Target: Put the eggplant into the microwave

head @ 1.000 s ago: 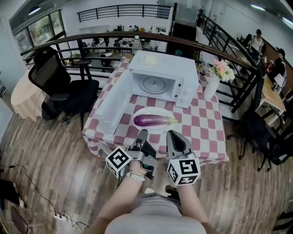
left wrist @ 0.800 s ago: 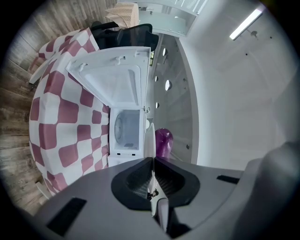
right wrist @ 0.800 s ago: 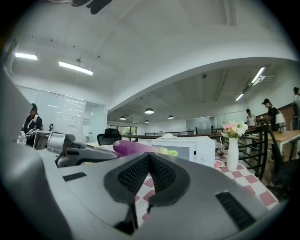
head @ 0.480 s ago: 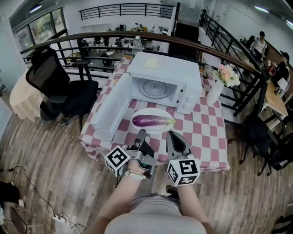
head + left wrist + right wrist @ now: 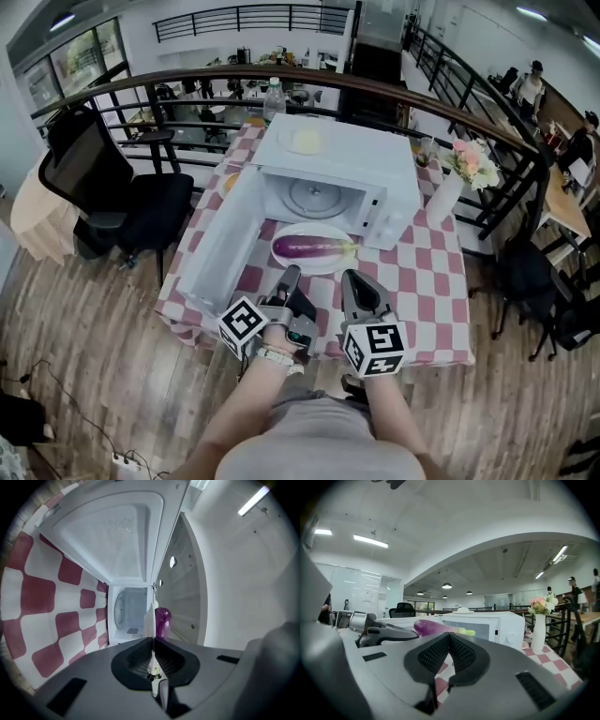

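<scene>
At the near edge of the checked table (image 5: 422,281), both tongs have come forward as the person stepped in. A second ago their tips hung short of the cloth's edge. Now the left tongs (image 5: 292,274) and right tongs (image 5: 354,277) reach over it, just short of the white plate (image 5: 314,268). Neither has parted — the left pair is pressed together with nothing between, and the right pair likewise meets at the tips, empty.

The eggplant (image 5: 314,248) has not moved. It lies lengthwise on the plate, purple body to the left and green stem to the right, directly in front of the microwave (image 5: 337,150). This reads as the approach only: the pickup is not begun, and the tongs must spread before either can take the eggplant.

The microwave's door (image 5: 220,244) stands swung wide to the left. The cavity with its glass turntable (image 5: 314,197) is bare, so the way in looks free — the plate sits right before the opening. The door lies close beside the left tongs' line of reach, and I judge it the likeliest thing to bump.

A pale dish (image 5: 306,141) rests on the microwave's top and a bottle (image 5: 274,94) stands behind it. A vase of flowers (image 5: 450,192) stands at the right, apart from the plate. A black chair (image 5: 103,178) and a railing (image 5: 422,94) lie beyond the table.
</scene>
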